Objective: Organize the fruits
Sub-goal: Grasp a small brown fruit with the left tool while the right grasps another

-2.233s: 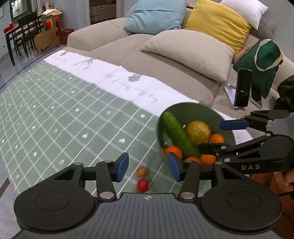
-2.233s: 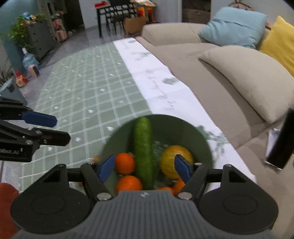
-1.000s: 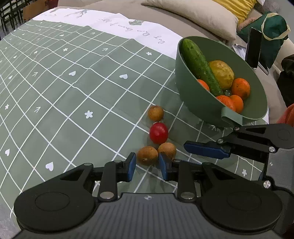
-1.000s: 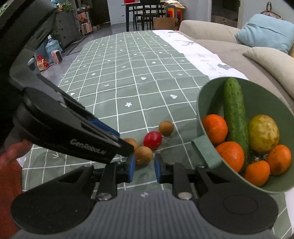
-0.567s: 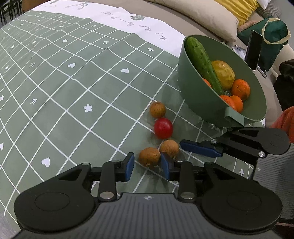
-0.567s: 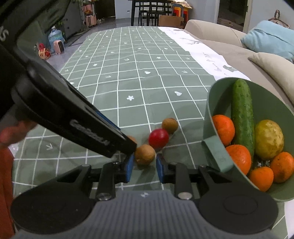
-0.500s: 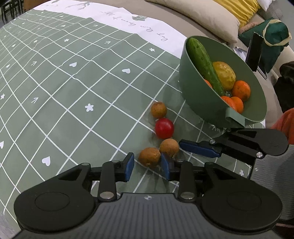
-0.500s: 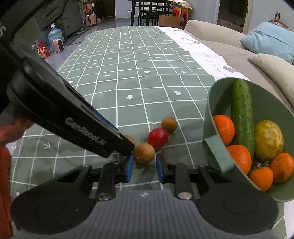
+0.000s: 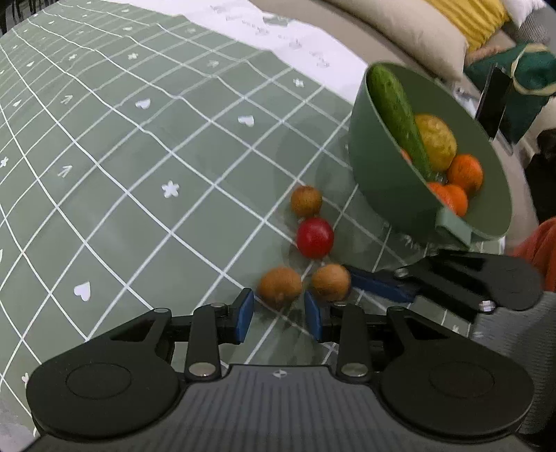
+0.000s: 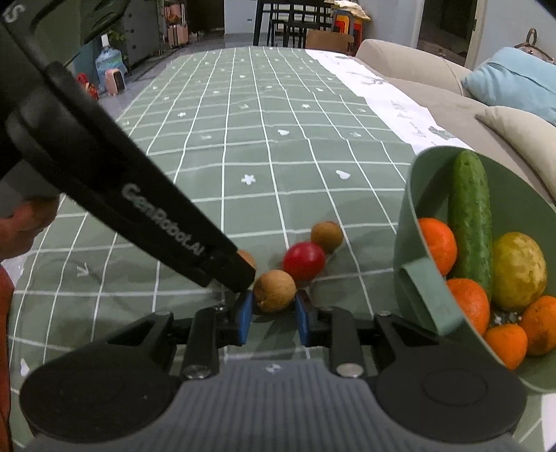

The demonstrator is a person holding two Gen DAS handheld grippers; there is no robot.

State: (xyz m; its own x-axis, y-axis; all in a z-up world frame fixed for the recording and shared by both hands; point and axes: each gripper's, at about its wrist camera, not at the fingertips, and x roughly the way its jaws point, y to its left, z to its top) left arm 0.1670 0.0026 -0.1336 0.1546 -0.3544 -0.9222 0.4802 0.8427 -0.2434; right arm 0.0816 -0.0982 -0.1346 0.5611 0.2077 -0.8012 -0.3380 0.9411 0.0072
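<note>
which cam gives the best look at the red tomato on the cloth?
Left wrist: the red tomato sits fully unobstructed among three brown fruits, beside the green bowl. Right wrist shows it too, but the nearer brown fruit overlaps its lower edge.

A green tablecloth (image 10: 264,146) with a white grid and small hearts, stars and arrows covers the long table, its white printed border (image 10: 392,101) running along the edge toward 2 o'clock. Beside that edge stands a beige sofa (image 10: 417,73) carrying a light blue cushion (image 10: 514,87) and a beige cushion (image 10: 521,135). At 12 o'clock, dark dining chairs (image 10: 281,21) and a cardboard box (image 10: 330,40) sit on a grey floor (image 10: 146,66).
</note>
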